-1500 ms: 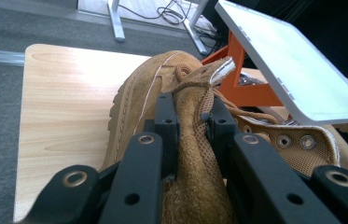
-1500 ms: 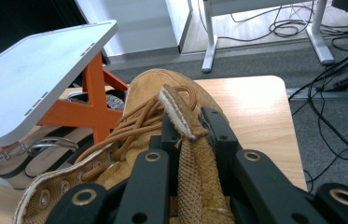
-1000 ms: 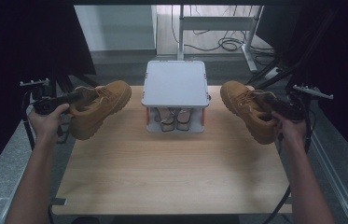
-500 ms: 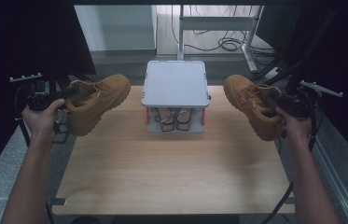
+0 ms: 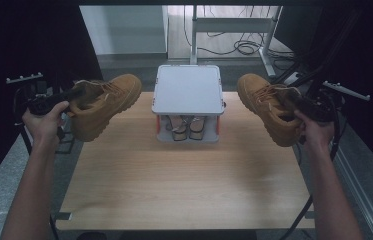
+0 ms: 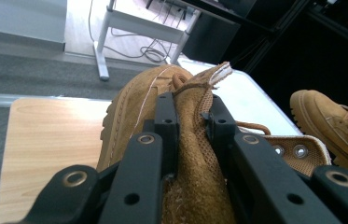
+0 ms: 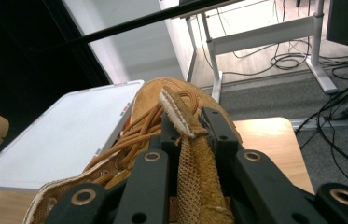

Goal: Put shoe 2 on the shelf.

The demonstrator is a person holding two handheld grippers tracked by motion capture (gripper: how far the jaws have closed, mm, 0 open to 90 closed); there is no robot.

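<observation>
A person at a wooden table [image 5: 184, 185] holds a tan suede boot in each of two hand-held grippers, both boots lifted clear of the tabletop. The left gripper [image 5: 66, 97] is clamped on the left boot [image 5: 101, 105], its black jaws pinching the boot's upper edge by the tongue [image 6: 195, 135] from both sides (the mesh lining bulges between them in the left gripper view). That boot hangs over the table's left edge, toe pointing toward the white-lidded box [image 5: 189, 90] at the far middle of the table. The right gripper [image 5: 299, 105] grips the right boot [image 5: 269, 112] the same way, jaws closed on the upper edge by the tongue [image 7: 192, 158], laces [image 7: 134, 135] spilling to one side. That boot hangs over the right edge, toe angled toward the box. The box stands between the boots, apart from both.
</observation>
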